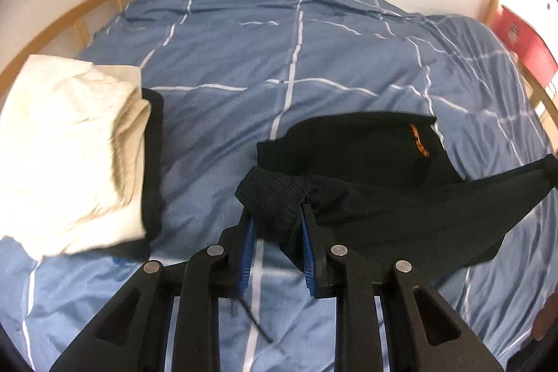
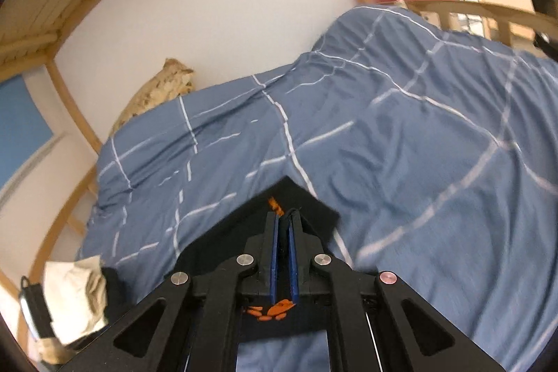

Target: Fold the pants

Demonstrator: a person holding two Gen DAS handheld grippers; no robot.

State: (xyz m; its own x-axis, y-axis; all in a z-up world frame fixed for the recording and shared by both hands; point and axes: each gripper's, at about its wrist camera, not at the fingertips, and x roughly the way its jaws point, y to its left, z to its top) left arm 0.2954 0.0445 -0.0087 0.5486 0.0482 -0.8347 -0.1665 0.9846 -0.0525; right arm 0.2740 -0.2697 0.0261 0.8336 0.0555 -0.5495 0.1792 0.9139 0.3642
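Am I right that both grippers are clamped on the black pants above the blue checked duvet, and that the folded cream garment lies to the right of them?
Not quite: the cream garment lies to the left of the pants, as the left wrist view shows. The rest holds: the left gripper and right gripper are both clamped on the black pants above the blue checked duvet.

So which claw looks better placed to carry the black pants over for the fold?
Probably both together. The left claw pinches a bunched edge of the black pants, and the right claw is clamped on the fabric by the orange print. If one leads, maybe the right, gripping a flatter corner.
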